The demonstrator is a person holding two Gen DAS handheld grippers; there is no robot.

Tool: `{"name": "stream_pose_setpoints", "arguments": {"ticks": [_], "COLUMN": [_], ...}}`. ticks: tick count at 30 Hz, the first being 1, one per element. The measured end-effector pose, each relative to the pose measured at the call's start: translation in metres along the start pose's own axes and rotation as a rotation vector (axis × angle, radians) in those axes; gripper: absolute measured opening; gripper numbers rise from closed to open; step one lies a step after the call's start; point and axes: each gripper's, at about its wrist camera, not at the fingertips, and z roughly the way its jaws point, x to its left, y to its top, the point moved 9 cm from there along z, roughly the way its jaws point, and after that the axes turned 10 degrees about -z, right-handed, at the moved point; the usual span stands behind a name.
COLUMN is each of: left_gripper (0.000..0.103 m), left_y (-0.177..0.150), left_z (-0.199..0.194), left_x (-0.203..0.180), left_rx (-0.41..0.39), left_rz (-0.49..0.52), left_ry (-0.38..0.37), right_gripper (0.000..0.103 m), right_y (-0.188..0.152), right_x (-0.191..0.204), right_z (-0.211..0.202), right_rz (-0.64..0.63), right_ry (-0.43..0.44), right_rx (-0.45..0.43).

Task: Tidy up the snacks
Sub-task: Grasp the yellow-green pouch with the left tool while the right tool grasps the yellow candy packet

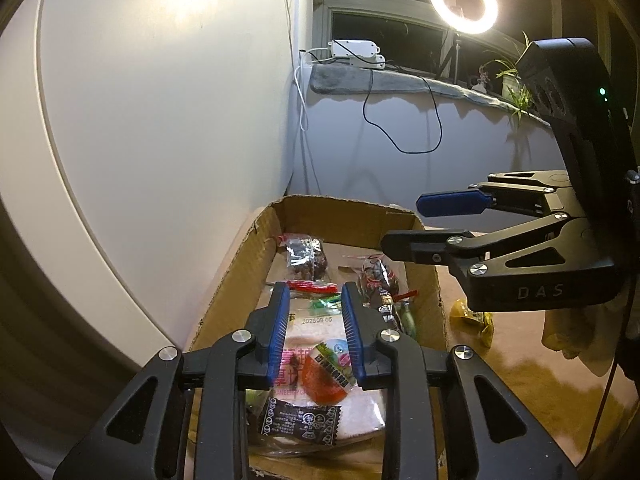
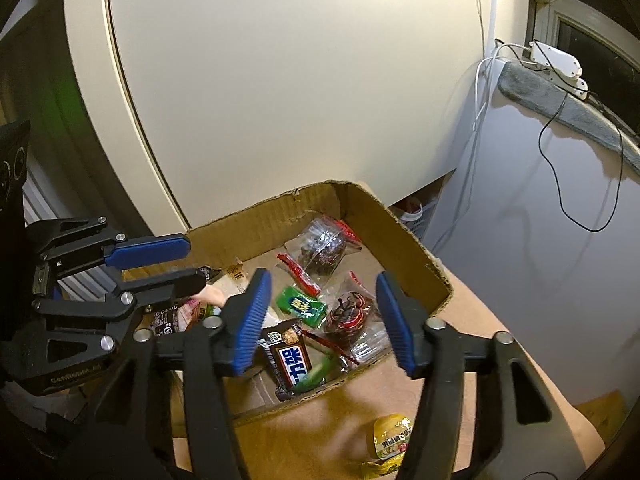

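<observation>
Cardboard box (image 1: 240,264) of snacks lies below the left gripper (image 1: 316,330), whose jaws stand slightly parted and empty. From the right wrist, the right gripper (image 2: 322,320) gapes wide, empty, above the chocolate bar (image 2: 290,362); a yellow packet (image 2: 392,436) sits outside the box.

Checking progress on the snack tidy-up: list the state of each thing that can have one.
Cardboard box: open-topped, holding snacks.
Left gripper: open, nothing between its pads.
Right gripper: open, empty, over the box.
Yellow snack packet: outside the box.
Ring light: lit.
</observation>
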Motion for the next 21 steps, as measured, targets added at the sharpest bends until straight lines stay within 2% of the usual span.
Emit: {"name": "stream_pose_setpoints", "arguments": {"ticks": [5,14,21], "left_gripper": [0.025,0.025,0.025], "left_y": [0.0,-0.003,-0.013], "left_z": [-0.005,-0.02,-0.028], "left_x": [-0.003,-0.023,-0.052], "left_rx": [-0.008,-0.017,-0.006], "left_rz": [0.004,0.015,0.039], "left_ry": [-0.003,-0.037,-0.091], "right_gripper": [0.074,0.075,0.075], "right_y": [0.0,-0.017,-0.059], "right_x": [-0.005,-0.015,-0.032], "right_z": [-0.011,-0.037,-0.057], "right_rz": [0.016,0.016,0.021], "right_ry": [-0.014,-0.044,-0.06], "right_rx": [-0.022,-0.032,0.006]}}
